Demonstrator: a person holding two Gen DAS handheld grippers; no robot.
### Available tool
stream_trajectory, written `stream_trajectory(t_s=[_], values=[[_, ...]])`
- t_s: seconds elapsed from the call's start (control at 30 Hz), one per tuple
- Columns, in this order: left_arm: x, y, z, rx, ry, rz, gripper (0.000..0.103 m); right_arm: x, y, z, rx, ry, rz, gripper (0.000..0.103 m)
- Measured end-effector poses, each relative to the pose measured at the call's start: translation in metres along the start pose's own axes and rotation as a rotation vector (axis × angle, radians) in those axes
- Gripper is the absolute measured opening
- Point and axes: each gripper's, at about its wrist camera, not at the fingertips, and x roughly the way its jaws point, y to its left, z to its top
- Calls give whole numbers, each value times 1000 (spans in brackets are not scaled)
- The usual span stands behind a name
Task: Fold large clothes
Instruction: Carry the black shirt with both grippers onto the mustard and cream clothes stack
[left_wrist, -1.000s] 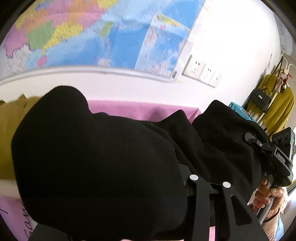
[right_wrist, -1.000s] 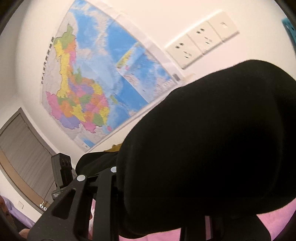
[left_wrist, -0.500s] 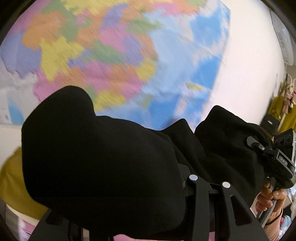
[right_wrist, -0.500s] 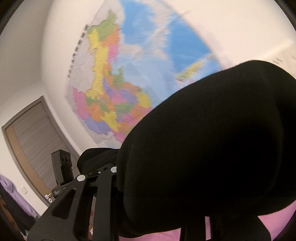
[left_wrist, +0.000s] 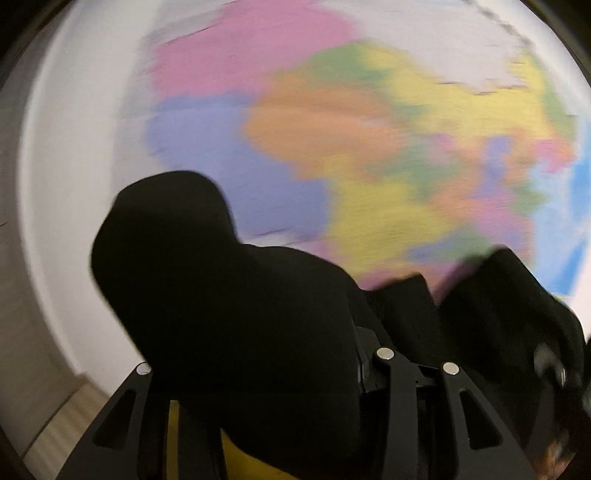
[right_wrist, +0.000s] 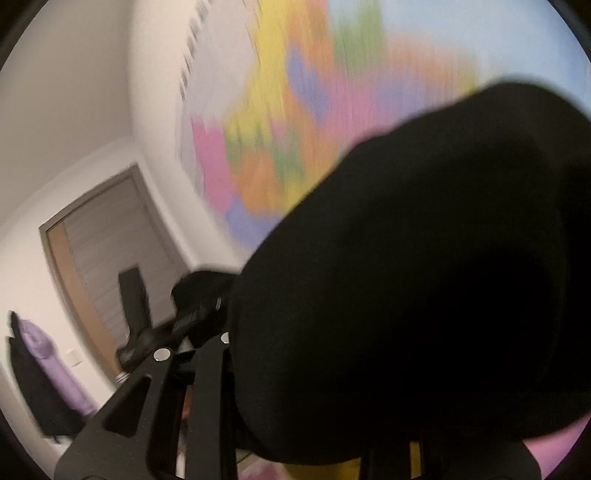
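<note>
A large black garment (left_wrist: 229, 306) is bunched over my left gripper (left_wrist: 258, 373), which is shut on it; the fingertips are buried in the cloth. The garment runs right to my other gripper (left_wrist: 554, 369), blurred at the right edge. In the right wrist view the same black garment (right_wrist: 424, 277) covers my right gripper (right_wrist: 295, 387), which is shut on it. The left gripper (right_wrist: 140, 332) shows at lower left there, with black cloth on it. Both grippers are raised and point up at the wall.
A blurred coloured wall map (left_wrist: 369, 129) fills the background, also in the right wrist view (right_wrist: 295, 110). A door with a wooden frame (right_wrist: 96, 258) and a purple garment (right_wrist: 48, 362) hanging at left. A yellow garment (left_wrist: 251, 461) shows below.
Both grippers have swung upward with the black garment; the pink table and sockets have dropped out of view and the map now fills the blurred background.
</note>
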Motion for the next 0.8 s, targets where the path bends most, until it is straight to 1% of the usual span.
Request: stream_trajectory(t_s=[0.03,0.07,0.1,0.13,0.17,0.2,0.23,0.27,0.3,0.33,0.4,0.47,0.5,0.57,0.6,0.63,0.67,0.7,0.73,0.77,0.8], values=[[12,21,-15,-19,15,38,39,13,-5,-17,9,46,-14,28],[24,36,-28,-32,49,68,39,35,-18,-45,44,133,-23,29],[46,62,-55,-70,129,97,39,50,-30,-68,81,219,-37,29],[61,78,-74,-89,194,114,39,59,-39,-85,108,279,-62,30],[78,95,-98,-119,282,137,39,66,-49,-103,141,337,-90,33],[87,106,-114,-155,331,138,39,66,-60,-119,180,363,-82,34],[92,118,-131,-192,362,128,40,60,-66,-126,208,358,-62,35],[91,126,-141,-215,353,113,47,53,-69,-129,228,356,-38,38],[87,131,-144,-226,339,109,49,47,-69,-128,230,369,-28,43],[84,134,-144,-229,332,108,51,41,-67,-126,224,371,-20,46],[82,139,-141,-233,334,101,53,19,-66,-121,211,357,-34,56],[83,143,-140,-247,349,85,53,4,-73,-118,242,336,-38,56],[83,147,-140,-253,353,75,53,-8,-82,-118,286,323,-41,56],[86,144,-135,-225,355,86,49,-23,-93,-117,326,286,-87,56],[83,142,-130,-210,349,88,46,-25,-97,-115,344,272,-89,50],[80,139,-122,-190,339,93,40,-30,-97,-112,344,254,-88,42],[73,139,-115,-192,322,90,39,-36,-88,-104,276,226,-90,31],[69,139,-112,-207,312,84,39,-41,-80,-101,219,206,-93,23],[69,141,-109,-222,308,79,39,-44,-75,-99,176,189,-98,21],[73,141,-110,-217,319,85,40,-45,-75,-102,172,199,-98,20],[78,142,-114,-202,333,98,43,-42,-80,-110,188,249,-120,20]])
